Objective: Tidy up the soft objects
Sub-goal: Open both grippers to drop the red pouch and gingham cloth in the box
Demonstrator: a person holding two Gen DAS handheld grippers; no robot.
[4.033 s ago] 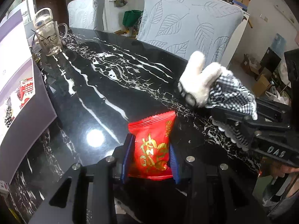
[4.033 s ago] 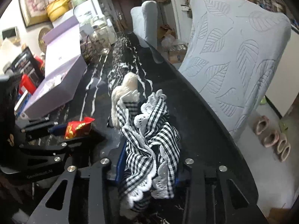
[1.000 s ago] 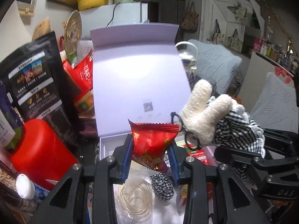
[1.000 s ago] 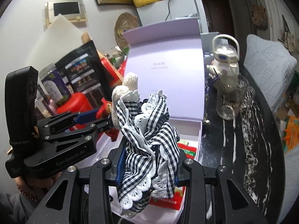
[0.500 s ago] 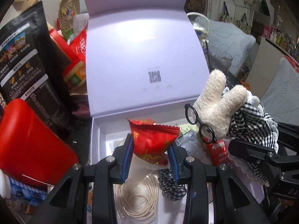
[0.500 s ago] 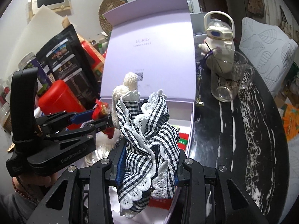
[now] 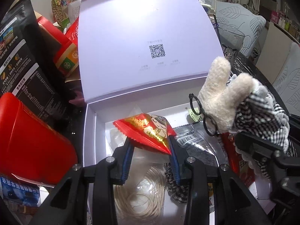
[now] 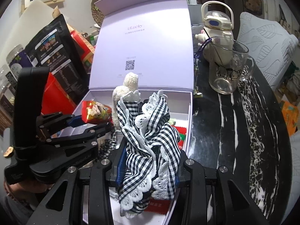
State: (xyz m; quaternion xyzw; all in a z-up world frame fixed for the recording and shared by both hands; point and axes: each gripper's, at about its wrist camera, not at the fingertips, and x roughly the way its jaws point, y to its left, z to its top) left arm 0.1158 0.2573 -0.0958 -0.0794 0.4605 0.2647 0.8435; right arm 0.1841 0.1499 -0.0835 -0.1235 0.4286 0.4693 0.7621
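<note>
Left claw (image 7: 151, 146) clenched on red snack packet (image 7: 146, 131); right claw (image 8: 148, 161) clenched on gingham plush rabbit (image 8: 146, 136). Both over open lilac box (image 7: 90, 131) (apparently for dropping in).

Light: I see dim indoor light, brightest on the lid (image 7: 146, 37).
Edges: heavy fisheye bend, black corners.
Focus: mostly sharp.

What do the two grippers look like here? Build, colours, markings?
Both match: matte black angular frames with silver screw heads and blue ribbed pads inside the fingers. The left gripper shows, in the right wrist view, a tall black handle block and faint embossed lettering on its body. The right gripper looks the same. The hand on the left handle wears a beaded bracelet.
</note>
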